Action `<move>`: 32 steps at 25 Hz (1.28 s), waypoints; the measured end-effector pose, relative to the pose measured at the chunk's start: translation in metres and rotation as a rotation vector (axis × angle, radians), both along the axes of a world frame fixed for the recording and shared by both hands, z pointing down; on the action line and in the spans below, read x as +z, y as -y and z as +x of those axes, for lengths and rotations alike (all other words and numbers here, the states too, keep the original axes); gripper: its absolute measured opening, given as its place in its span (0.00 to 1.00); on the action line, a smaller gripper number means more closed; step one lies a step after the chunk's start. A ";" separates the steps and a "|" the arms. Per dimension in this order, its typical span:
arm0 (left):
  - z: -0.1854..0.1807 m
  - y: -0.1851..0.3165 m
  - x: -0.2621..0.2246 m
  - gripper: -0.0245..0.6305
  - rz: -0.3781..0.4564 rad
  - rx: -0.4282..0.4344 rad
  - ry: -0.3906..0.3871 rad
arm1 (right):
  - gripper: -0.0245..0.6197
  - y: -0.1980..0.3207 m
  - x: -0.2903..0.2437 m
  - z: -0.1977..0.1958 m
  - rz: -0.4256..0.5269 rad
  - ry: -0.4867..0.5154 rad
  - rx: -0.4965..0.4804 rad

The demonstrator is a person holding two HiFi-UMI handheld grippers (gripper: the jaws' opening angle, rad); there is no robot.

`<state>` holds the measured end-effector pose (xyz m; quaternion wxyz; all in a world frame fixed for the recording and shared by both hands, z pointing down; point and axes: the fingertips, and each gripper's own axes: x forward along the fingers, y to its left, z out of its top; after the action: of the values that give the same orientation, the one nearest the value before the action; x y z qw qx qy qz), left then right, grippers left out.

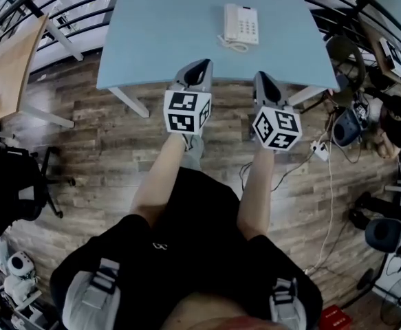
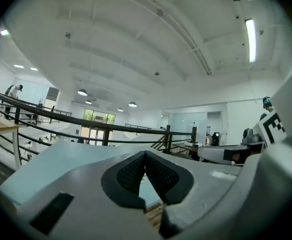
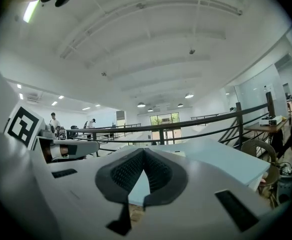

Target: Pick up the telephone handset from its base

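Observation:
The white telephone (image 1: 241, 25) lies on the far right part of the light blue table (image 1: 159, 40), its handset (image 1: 230, 22) resting on the left side of the base with the coiled cord (image 1: 233, 45) in front. Both grippers hover at the table's near edge, short of the phone. The left gripper (image 1: 200, 66) is shut with nothing in it, its pads (image 2: 158, 171) meeting at the tips. The right gripper (image 1: 263, 76) is also shut and empty, pads (image 3: 156, 171) together. In both gripper views the jaws point level over the tabletop (image 2: 60, 159) (image 3: 221, 159); the phone is not clearly seen there.
A wooden desk (image 1: 7, 67) and a black chair (image 1: 11, 184) stand at the left. A round chair (image 1: 344, 53), bags and a power strip with cables (image 1: 320, 150) sit on the wooden floor at the right. A black railing (image 1: 42, 12) curves behind the table.

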<state>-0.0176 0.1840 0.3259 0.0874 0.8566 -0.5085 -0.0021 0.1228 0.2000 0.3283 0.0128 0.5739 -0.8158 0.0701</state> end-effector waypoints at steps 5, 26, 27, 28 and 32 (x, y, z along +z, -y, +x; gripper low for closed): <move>0.021 0.109 0.035 0.04 -0.088 0.047 -0.002 | 0.03 0.104 0.032 0.022 -0.075 0.001 0.041; 0.066 0.362 0.190 0.19 -0.504 0.208 -0.114 | 0.03 0.325 0.138 0.019 -0.362 -0.123 -0.033; 0.069 0.368 0.194 0.20 -0.515 0.209 -0.119 | 0.03 0.327 0.142 0.021 -0.371 -0.120 -0.034; 0.071 0.375 0.198 0.20 -0.528 0.210 -0.127 | 0.03 0.330 0.144 0.022 -0.376 -0.114 -0.034; 0.084 0.401 0.213 0.25 -0.601 0.223 -0.196 | 0.03 0.338 0.152 0.030 -0.393 -0.105 -0.038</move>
<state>0.0666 -0.2166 0.5385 0.3844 0.8386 -0.3786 0.0752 0.1533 -0.1385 0.4807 0.1685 0.5478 -0.7952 0.1979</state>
